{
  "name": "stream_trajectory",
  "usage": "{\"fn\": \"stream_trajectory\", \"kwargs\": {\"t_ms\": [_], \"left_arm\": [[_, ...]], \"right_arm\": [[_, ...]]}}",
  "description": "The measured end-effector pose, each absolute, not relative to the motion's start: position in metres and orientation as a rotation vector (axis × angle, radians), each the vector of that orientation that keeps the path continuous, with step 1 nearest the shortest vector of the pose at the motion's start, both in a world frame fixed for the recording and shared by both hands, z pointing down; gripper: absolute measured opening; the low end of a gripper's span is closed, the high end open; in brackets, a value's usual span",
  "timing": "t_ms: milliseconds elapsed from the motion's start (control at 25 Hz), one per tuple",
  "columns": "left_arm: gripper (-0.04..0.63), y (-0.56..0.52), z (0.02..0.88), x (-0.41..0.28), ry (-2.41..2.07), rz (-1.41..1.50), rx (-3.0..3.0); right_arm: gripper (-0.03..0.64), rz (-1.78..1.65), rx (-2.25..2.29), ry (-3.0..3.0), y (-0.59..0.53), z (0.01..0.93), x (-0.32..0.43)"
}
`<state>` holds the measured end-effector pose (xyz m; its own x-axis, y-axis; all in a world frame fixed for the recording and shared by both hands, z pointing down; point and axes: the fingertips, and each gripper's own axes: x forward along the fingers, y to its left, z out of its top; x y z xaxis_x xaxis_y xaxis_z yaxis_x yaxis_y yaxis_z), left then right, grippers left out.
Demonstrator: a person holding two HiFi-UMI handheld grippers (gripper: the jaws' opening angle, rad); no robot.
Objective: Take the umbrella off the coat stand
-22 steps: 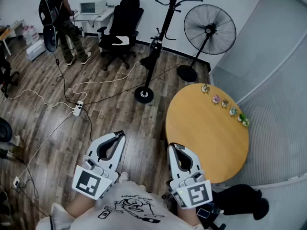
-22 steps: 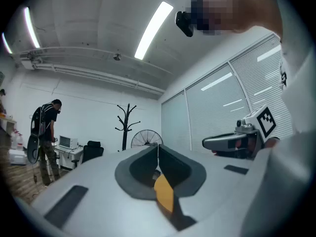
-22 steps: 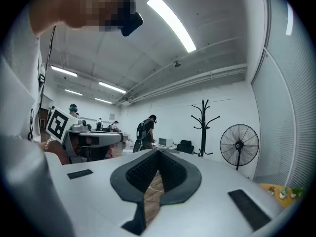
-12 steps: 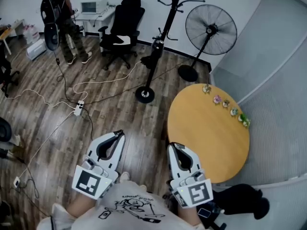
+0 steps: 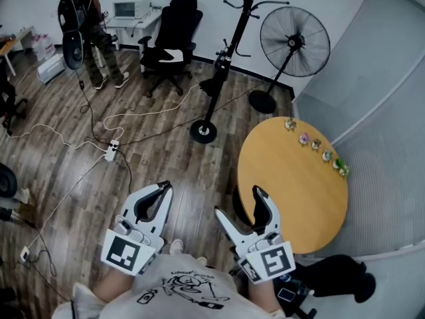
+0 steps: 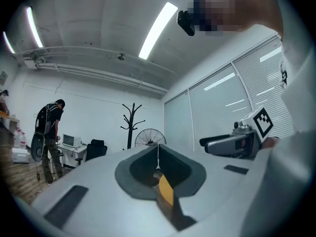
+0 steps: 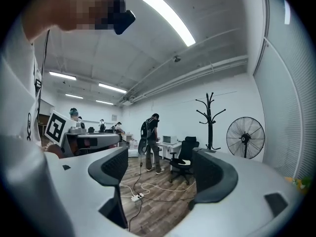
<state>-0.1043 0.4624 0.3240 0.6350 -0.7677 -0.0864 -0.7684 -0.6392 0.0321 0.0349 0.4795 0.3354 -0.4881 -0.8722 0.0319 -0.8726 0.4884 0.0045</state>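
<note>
A black coat stand (image 5: 229, 52) rises at the far side of the room, its round base (image 5: 203, 131) on the wood floor. A dark folded umbrella (image 5: 216, 78) hangs partway down its pole. Both grippers are close to my body, far from the stand and pointing toward it. My left gripper (image 5: 164, 187) is shut with nothing in it, jaws meeting (image 6: 158, 147). My right gripper (image 5: 238, 203) stands wide open and empty (image 7: 165, 169). The coat stand (image 7: 210, 122) shows small in both gripper views; I cannot make out the umbrella there.
A round wooden table (image 5: 292, 185) sits just right of my right gripper, with small trinkets (image 5: 315, 145) along its far edge. A standing fan (image 5: 294, 42) is right of the stand, an office chair (image 5: 169, 42) left of it. Cables (image 5: 109, 151) cross the floor. A person (image 5: 86, 18) stands far left.
My right gripper's jaws have spread from shut to wide open. The left gripper has stayed put. The head view has shifted slightly, so the scene sits a little further right.
</note>
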Motion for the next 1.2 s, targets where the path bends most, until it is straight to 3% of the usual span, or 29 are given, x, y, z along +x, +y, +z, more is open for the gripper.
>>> {"fn": "stream_trajectory", "kwargs": {"t_ms": [1200], "left_arm": [[0.012,0.412,0.330,-0.133,1.381,0.119,-2.820]], "right_arm": [[0.362,0.009,1.599,-2.684,0.427,0.336,0.019]]}}
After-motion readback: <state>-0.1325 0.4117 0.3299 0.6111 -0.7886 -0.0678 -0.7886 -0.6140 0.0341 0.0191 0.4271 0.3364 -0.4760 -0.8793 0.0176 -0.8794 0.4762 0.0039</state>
